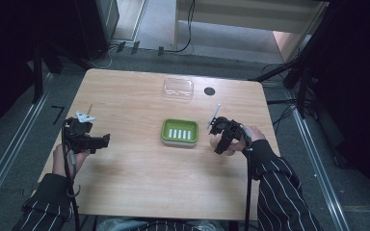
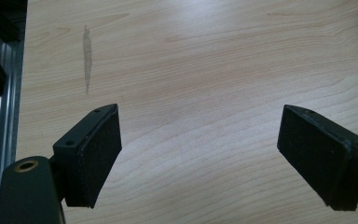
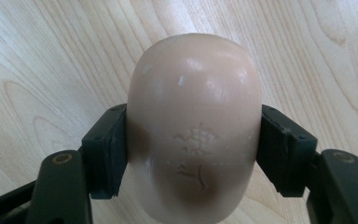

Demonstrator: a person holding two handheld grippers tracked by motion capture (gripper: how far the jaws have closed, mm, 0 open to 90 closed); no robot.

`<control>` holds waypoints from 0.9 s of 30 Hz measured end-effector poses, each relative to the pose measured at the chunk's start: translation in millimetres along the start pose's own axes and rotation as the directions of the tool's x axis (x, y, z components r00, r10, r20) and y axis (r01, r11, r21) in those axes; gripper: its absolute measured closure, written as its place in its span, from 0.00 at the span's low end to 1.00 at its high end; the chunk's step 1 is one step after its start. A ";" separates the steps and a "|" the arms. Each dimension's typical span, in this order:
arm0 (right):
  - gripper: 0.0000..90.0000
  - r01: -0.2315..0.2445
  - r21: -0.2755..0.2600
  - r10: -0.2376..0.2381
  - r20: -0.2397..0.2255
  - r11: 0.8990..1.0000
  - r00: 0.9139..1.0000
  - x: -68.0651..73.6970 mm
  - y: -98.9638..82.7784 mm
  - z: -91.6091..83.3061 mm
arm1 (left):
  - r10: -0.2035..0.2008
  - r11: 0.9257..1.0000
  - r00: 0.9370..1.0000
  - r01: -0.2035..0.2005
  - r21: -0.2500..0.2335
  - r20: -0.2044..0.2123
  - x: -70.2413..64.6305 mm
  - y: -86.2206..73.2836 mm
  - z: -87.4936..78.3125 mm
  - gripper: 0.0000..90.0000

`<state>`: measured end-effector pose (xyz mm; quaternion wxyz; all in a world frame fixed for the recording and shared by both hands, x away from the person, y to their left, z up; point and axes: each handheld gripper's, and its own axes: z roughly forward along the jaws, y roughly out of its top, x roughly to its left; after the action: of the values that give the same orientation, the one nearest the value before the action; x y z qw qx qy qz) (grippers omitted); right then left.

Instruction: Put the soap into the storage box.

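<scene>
1. At the near edge of the table (image 1: 139,192), the person's striped sleeves come in at the left and right near corners.
2. The left gripper (image 1: 89,140) is held over the table's left edge, about midway along it, pointing toward the middle of the table. In the left gripper view its two black jaws stand well apart over bare wood, with nothing between them, so it is open.
3. The right gripper (image 1: 220,139) is held near the table's right edge, roughly level with the left one. Its jaws are clamped on a bar of soap (image 3: 193,126), a rounded beige bar with a mark pressed into its top.
4. In the right gripper view one pad presses each long side of the soap, and the bar's rounded end reaches out beyond the jaw tips. Whether the bar rests on the wood or is just above it, I cannot tell.
5. Just left of the right gripper, about the table's centre, sits a green soap dish (image 1: 179,132) with white slots in its floor, apart from the soap.
6. Farther off, near the far edge, lie a clear plastic lid (image 1: 178,88) and beside it a dark round hole (image 1: 209,91).
</scene>
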<state>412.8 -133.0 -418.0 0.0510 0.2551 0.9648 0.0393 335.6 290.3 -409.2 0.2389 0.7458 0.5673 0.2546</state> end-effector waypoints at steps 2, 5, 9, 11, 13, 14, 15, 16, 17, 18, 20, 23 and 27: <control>0.37 0.008 0.001 -0.008 0.002 1.000 1.000 -1.2 1.2 -1.0 | 0.001 1.000 1.000 -0.001 0.001 0.001 0.0 -0.1 -0.1 0.16; 0.37 0.013 0.002 -0.013 0.005 1.000 1.000 -2.8 3.3 -2.7 | 0.002 1.000 1.000 -0.002 0.000 0.000 0.2 -0.1 -0.1 0.16; 0.37 0.019 -0.002 -0.019 0.007 1.000 1.000 -4.5 5.9 -4.7 | 0.000 1.000 1.000 0.000 0.000 0.000 -0.2 -0.1 -0.1 0.16; 0.37 0.025 -0.004 -0.025 0.008 1.000 1.000 -5.1 7.5 -4.9 | 0.000 1.000 1.000 0.000 -0.002 0.000 -0.4 -0.2 0.0 0.16; 0.37 0.024 -0.008 -0.024 0.008 1.000 1.000 -5.5 8.6 -5.1 | 0.001 1.000 1.000 -0.001 -0.001 0.000 -0.2 -0.2 -0.1 0.16; 0.37 0.027 -0.009 -0.027 0.006 1.000 1.000 -5.9 9.2 -4.9 | 0.001 1.000 1.000 -0.001 0.000 0.000 -0.1 -0.2 -0.3 0.16; 0.37 0.030 -0.006 -0.030 0.004 1.000 1.000 -6.3 9.9 -4.6 | 0.002 1.000 1.000 -0.002 -0.001 0.000 0.1 -0.2 -0.3 0.16; 0.37 0.032 -0.008 -0.032 0.006 0.999 0.999 -6.7 10.6 -3.9 | 0.002 1.000 1.000 -0.002 -0.001 0.000 0.1 -0.2 -0.3 0.16; 0.37 0.034 -0.007 -0.034 0.005 0.999 0.999 -7.2 11.2 -3.5 | 0.002 1.000 1.000 -0.002 0.000 0.000 0.2 -0.2 -0.3 0.16; 0.37 0.027 -0.005 -0.027 0.003 1.000 1.000 -7.0 12.0 -3.5 | 0.002 1.000 1.000 -0.002 0.001 0.000 0.2 -0.2 -0.3 0.16; 0.37 0.035 -0.005 -0.035 0.005 0.999 0.999 -7.8 13.1 -2.8 | 0.002 1.000 1.000 -0.002 -0.001 0.000 0.2 -0.2 -0.3 0.16; 0.37 0.040 0.001 -0.040 0.006 0.999 0.999 -9.2 14.7 -3.1 | 0.003 1.000 1.000 -0.003 -0.001 0.001 0.2 -0.3 -0.1 0.16; 0.37 0.043 -0.005 -0.043 0.009 0.999 0.999 -10.9 16.4 -4.7 | 0.002 1.000 1.000 -0.002 -0.001 0.001 0.3 -0.2 -0.2 0.16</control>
<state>429.6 -124.4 -410.7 0.0566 0.2343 0.9697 0.0396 335.4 290.7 -409.1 0.2393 0.7465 0.5662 0.2549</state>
